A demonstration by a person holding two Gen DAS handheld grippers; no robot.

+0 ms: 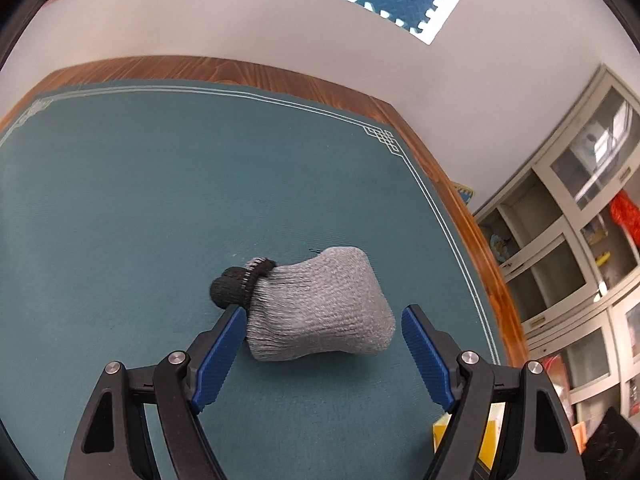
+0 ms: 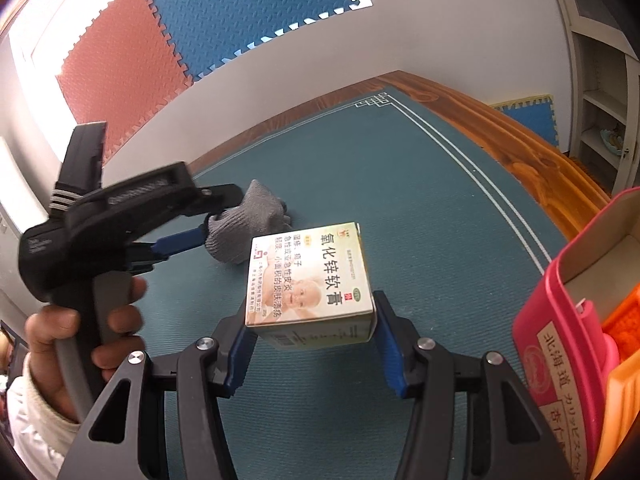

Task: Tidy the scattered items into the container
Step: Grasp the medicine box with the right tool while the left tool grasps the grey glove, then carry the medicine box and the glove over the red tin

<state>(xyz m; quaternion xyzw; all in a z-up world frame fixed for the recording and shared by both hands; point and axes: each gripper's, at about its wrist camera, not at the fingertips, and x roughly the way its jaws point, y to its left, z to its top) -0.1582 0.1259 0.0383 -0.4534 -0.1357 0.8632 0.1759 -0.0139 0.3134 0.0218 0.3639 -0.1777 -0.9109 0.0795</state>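
Right gripper point(image 2: 312, 332): clamped box point(image 2: 310, 280) labelled "氧化锌软膏".
Left gripper point(image 1: 322, 328): spread around grey glove point(image 1: 316, 308).

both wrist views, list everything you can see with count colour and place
glove: 1, grey with black cuff, on the mat between the open left gripper's fingers
ointment box: 1, cream and green, clamped in the right gripper
container: 1, pink, at the right edge
mat: 1, teal, covering the table
table: 1, brown wood
cabinet: 1, beige, right of the table
foam tiles: several, blue and red, on the wall
left gripper: 1, black and blue
right gripper: 1, black and blue
hand: 1, holding the left gripper
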